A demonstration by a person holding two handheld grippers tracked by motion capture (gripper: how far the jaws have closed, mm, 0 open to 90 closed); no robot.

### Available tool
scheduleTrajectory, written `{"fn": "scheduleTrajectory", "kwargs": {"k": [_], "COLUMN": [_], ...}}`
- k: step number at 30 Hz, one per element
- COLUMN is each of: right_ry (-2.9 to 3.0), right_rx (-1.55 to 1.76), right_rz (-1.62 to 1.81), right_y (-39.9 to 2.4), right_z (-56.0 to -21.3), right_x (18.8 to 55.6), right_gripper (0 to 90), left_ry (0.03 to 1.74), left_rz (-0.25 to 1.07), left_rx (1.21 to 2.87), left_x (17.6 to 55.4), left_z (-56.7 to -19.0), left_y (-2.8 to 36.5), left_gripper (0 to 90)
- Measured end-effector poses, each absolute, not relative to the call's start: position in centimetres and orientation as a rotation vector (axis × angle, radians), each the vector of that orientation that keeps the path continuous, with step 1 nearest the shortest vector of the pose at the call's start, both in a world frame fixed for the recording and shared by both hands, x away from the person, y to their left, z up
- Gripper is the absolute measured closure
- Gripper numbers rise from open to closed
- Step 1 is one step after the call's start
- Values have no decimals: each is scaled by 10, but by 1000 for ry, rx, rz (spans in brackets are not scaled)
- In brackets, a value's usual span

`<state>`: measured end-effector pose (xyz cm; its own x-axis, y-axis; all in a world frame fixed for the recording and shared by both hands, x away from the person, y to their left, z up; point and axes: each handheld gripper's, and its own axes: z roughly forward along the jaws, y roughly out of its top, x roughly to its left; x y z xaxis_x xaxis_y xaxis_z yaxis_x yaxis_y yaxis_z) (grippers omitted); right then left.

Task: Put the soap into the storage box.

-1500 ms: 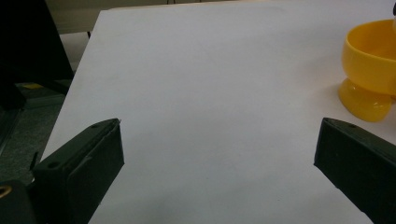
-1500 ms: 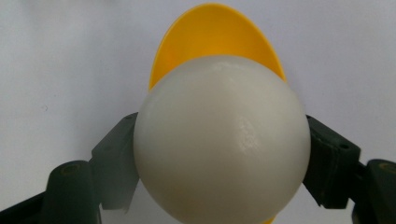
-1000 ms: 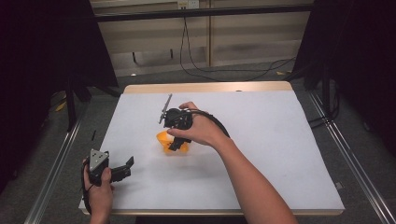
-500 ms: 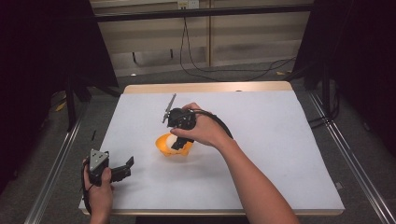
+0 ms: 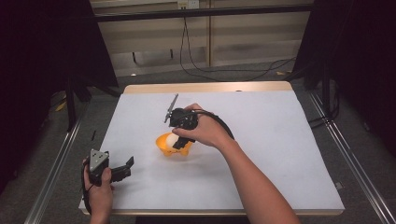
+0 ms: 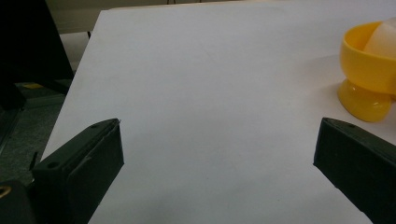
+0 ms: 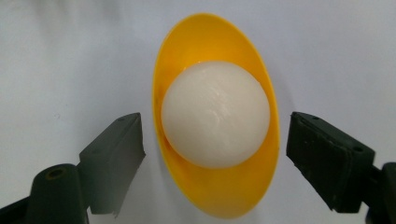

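A yellow egg cup point(image 5: 167, 148) stands on the white table left of centre, with a white egg point(image 5: 173, 138) in it. My right gripper point(image 5: 180, 142) points down over it. In the right gripper view the egg point(image 7: 215, 120) lies in the cup point(image 7: 210, 42), between the two black jaws. The jaws have just been closing; both stand a little clear of the cup's rim. My left gripper point(image 5: 123, 169) rests at the table's front left, jaws wide apart and nothing between them. The left gripper view point(image 6: 219, 140) has the cup point(image 6: 369, 79) and egg point(image 6: 383, 39) at its far right.
The white table top point(image 5: 280, 140) ends in a wooden strip point(image 5: 205, 87) at the far side. Metal rails point(image 5: 53, 172) run along both sides. Black cables point(image 5: 224, 72) lie on the floor behind the table.
The right hand has shifted very slightly over the egg cup. The left hand and its gripper have stayed where they were.
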<state>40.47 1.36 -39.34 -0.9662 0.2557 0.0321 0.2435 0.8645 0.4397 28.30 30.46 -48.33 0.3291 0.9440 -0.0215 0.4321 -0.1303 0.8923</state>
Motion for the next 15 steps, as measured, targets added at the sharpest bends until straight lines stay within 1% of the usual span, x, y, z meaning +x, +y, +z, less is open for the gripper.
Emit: {"fn": "scheduleTrajectory", "kwargs": {"k": [15], "right_ry": [2975], "right_rx": [507], "right_rz": [740], "right_y": [-25], "right_z": [-400], "right_x": [402], "right_gripper": [152], "left_ry": [1240], "left_rz": [738], "left_rx": [1726], "left_x": [283], "left_z": [-483], "left_y": [304], "left_gripper": [13]}}
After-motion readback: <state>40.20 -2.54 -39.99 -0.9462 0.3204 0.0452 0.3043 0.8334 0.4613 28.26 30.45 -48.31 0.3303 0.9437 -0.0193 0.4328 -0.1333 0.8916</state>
